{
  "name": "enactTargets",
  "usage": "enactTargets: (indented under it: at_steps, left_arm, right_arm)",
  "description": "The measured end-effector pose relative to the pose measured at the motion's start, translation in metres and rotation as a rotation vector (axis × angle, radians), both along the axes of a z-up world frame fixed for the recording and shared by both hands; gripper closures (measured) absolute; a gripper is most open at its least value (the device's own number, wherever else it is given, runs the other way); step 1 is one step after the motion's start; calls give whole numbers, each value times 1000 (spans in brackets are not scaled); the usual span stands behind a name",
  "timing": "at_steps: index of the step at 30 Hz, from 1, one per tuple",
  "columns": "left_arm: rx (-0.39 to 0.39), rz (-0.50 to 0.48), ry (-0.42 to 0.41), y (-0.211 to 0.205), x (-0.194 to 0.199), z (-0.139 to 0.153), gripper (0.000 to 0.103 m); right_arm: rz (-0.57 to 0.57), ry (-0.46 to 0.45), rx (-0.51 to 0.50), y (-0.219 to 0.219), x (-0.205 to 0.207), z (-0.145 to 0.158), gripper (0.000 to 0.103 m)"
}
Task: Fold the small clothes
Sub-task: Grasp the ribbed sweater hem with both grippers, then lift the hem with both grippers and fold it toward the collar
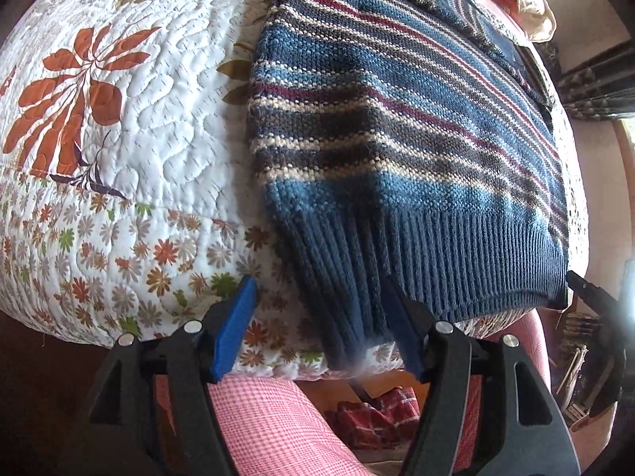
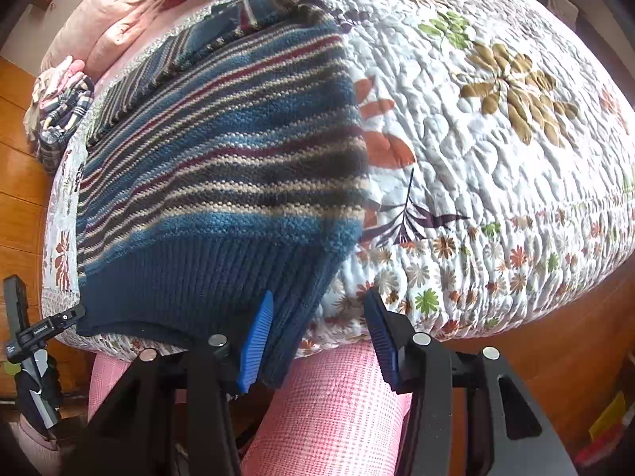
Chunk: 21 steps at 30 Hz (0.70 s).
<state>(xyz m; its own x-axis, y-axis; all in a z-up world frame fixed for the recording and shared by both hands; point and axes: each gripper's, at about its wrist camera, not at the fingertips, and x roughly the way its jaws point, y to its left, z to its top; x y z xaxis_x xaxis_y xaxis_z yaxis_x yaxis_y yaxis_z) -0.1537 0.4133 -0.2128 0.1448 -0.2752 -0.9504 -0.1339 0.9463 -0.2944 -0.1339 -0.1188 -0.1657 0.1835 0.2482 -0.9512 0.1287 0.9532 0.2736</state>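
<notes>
A knitted sweater (image 1: 397,127) striped blue, grey, cream and maroon lies flat on a floral quilted bedspread (image 1: 158,119). Its ribbed dark-blue hem (image 1: 456,261) faces me and one hem corner droops over the bed's edge. My left gripper (image 1: 317,327) is open, and that drooping corner hangs between its blue pads (image 1: 234,329), against the right one. In the right wrist view the sweater (image 2: 222,150) shows again. My right gripper (image 2: 319,339) is open, with a hem corner (image 2: 285,337) hanging beside its left pad (image 2: 256,341).
A person's leg in pink checked cloth (image 2: 337,408) is just under both grippers. A pink pillow (image 2: 107,12) and a heap of clothes (image 2: 59,107) sit at the bed's far corner. Black gear (image 2: 27,341) shows at the left, a wooden floor (image 2: 20,206) beyond.
</notes>
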Motion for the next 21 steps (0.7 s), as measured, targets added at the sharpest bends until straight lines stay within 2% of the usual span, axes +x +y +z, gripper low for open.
enactTargets:
  at_steps: [6,8,10,13,14,15,17,21]
  left_arm:
    - [-53,-15,13,-14,3,-2,41]
    - [-81,0,24,-14,3,-5,45]
    - [-86,21,32,-13,5,-9,50]
    - [-94,64,44,-4,6,-12,68]
    - [-96,71,48,-2,5,-12,80]
    - [-110,75,50,0,4,-12,93]
    - [-145,96,47,3,3,-10,95]
    - [-169,102,2,7,4,5,96]
  right_arm:
    - [19,11,-1,9,-2,-4,54]
    - [25,19,40,12,-1,-5,59]
    - [32,28,36,14,-1,-8,64]
    - [21,24,63,15,-1,-10,77]
    - [23,24,109,16,-1,-10,91]
    - [16,25,129,16,-1,-10,93]
    - [23,23,136,17,0,-7,94]
    - [-11,-19,250,5,4,11,94]
